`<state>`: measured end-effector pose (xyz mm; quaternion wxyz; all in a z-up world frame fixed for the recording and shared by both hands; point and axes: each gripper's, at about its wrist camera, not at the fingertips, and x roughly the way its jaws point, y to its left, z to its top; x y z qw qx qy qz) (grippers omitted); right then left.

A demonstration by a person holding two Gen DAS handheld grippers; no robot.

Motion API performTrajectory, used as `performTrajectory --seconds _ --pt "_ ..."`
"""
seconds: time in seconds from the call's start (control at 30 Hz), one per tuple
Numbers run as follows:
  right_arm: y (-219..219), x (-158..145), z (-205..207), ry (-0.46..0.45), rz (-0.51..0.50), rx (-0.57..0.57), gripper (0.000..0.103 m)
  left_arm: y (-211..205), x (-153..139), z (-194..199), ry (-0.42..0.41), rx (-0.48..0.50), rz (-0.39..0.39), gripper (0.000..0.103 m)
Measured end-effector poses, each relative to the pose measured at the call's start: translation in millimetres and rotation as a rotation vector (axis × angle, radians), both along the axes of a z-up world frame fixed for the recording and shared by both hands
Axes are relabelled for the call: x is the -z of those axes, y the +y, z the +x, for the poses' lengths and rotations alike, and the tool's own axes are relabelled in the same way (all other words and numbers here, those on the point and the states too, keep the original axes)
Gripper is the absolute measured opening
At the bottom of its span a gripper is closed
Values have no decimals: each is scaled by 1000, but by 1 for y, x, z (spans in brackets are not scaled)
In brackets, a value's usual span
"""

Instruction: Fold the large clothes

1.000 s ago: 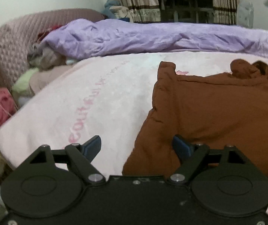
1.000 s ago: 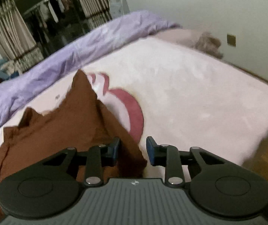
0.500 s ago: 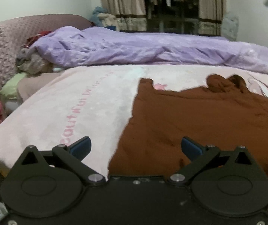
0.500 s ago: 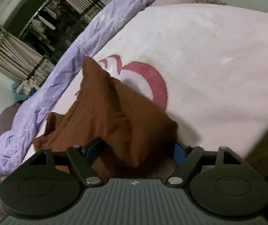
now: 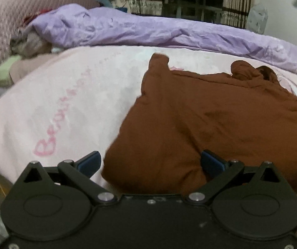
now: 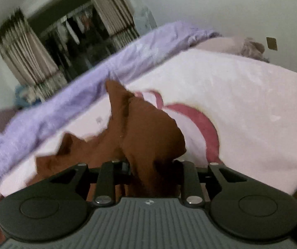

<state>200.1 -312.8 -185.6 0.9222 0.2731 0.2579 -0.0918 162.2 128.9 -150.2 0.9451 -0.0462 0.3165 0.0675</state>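
On plush pink blanket point(image 5: 69, 108), right tool point(image 6: 151, 164) closing on bunched brown garment point(image 6: 154, 141); left tool point(image 5: 151, 162) wide.

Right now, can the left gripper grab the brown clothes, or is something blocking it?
Probably yes. The left gripper is wide open, and the near corner of the brown garment already lies between its blue pads on the pink blanket. Nothing lies in the way.

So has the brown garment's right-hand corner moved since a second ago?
Yes. The brown garment corner, earlier flat on the pink blanket, now bunches between the closing right gripper.
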Motion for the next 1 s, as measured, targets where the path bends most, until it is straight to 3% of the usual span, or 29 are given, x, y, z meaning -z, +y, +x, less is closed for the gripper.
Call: performTrajectory --seconds 0.03,0.07,0.13,0.2,0.23,0.33,0.43,0.6,0.73,0.83,1.0 --pt "-5 10 8 56 9 -19 37 2 2 0 -1 -1 -15 103" --pt "-14 21 10 71 38 -30 52 3 2 -1 -3 4 -24 103" --pt "-37 30 5 15 188 -27 52 5 2 0 -5 16 -32 103" --pt "-51 31 5 5 308 -2 35 6 1 2 -2 26 -38 103" --pt "-46 23 4 -10 280 3 29 6 1 3 0 28 -36 103" --pt "-5 -15 2 -54 56 27 26 7 -3 4 3 36 -30 103" --pt "38 -67 -8 -190 -43 66 26 11 -5 5 8 61 -24 103" --pt "130 -146 4 -387 -89 -148 24 21 -12 6 21 56 -51 103" --pt "226 -178 12 -459 -181 -337 22 30 -17 7 18 32 -16 103" --pt "283 -168 16 -433 -158 -480 22 34 -15 5 22 21 -16 103" --pt "332 -94 36 -245 -138 -578 21 41 -3 -1 20 14 -59 103"
